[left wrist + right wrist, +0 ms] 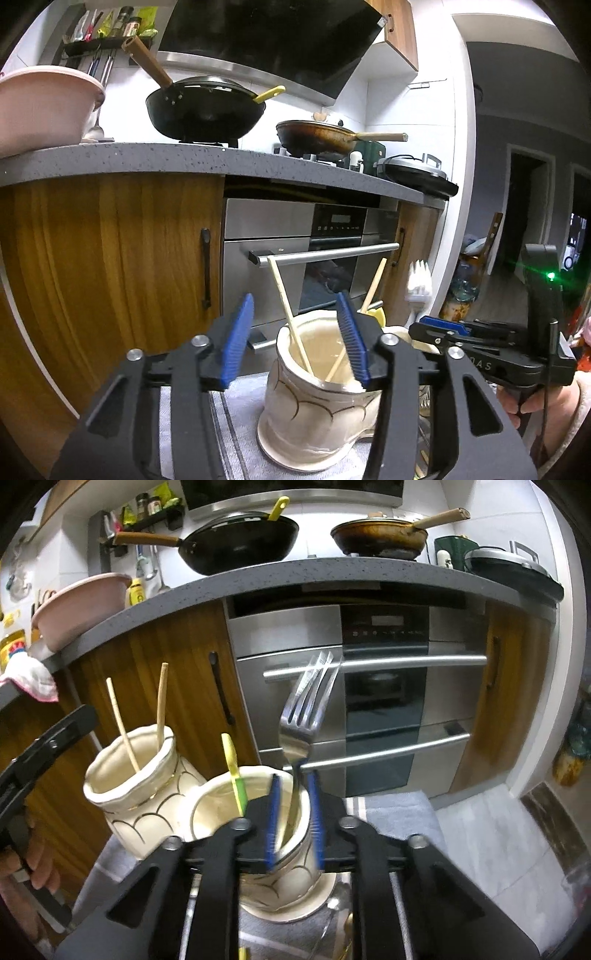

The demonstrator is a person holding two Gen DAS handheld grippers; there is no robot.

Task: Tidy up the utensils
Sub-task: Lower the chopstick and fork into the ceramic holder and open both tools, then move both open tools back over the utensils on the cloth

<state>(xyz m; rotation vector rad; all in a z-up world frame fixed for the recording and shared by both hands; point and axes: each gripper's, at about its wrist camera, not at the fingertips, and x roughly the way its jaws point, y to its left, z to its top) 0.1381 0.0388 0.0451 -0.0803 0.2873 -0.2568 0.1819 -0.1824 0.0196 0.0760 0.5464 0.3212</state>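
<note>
Two cream ceramic holders stand on a grey towel (391, 808). The left holder (321, 406) (136, 794) holds two wooden chopsticks (286, 310) (122, 723). My left gripper (295, 339) is open just above and around that holder's rim, empty. The right holder (221, 805) holds a yellow-green utensil (234, 771). My right gripper (293, 819) is over this holder with a steel fork (303, 720) between its blue pads (314, 812), tines up and blurred. The pads stand a little apart from the fork's handle. The right gripper also shows in the left wrist view (443, 325).
A wooden cabinet (177, 672) and a steel oven (384, 686) stand behind, under a grey counter (295, 576). On it are a black wok (240, 546), a brown pan (380, 535) and a pink basin (77, 609). A white brush (419, 284) stands beyond the holders.
</note>
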